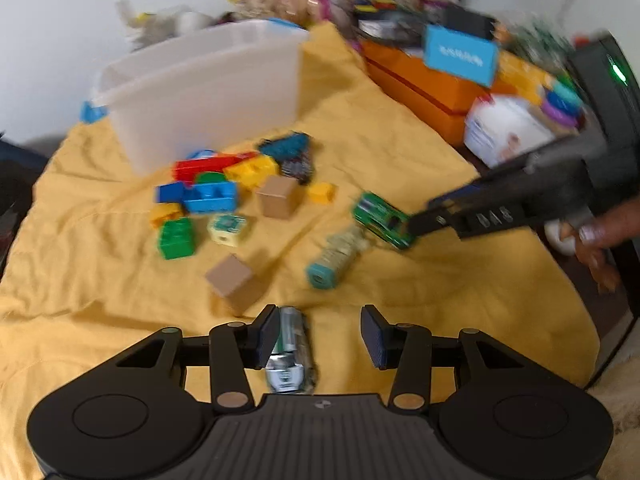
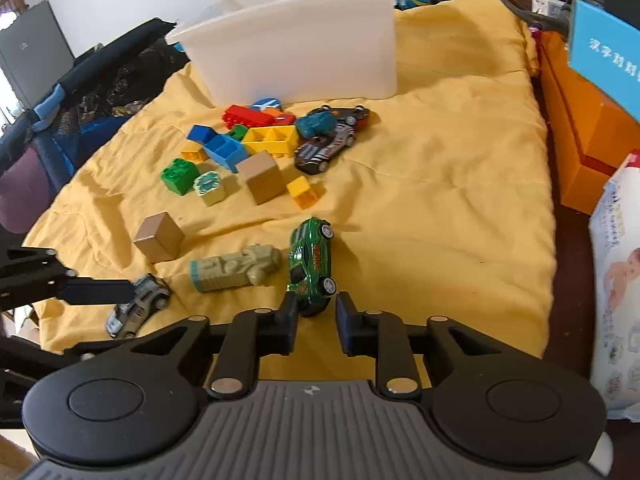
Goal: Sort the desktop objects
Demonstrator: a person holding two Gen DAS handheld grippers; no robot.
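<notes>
Visibly, two wooden cubes [image 2: 159,237], one white bin [image 2: 296,52]

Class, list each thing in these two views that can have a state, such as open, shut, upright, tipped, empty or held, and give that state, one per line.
left gripper: open, silver toy car between the jaws, not clamped.
right gripper: open, green toy car's end between the jaws.
silver toy car: on its wheels on the cloth.
green toy car: tipped on its side.
white bin: upright, lidless; contents hidden.
brown block: upright, apart from the pile.
</notes>
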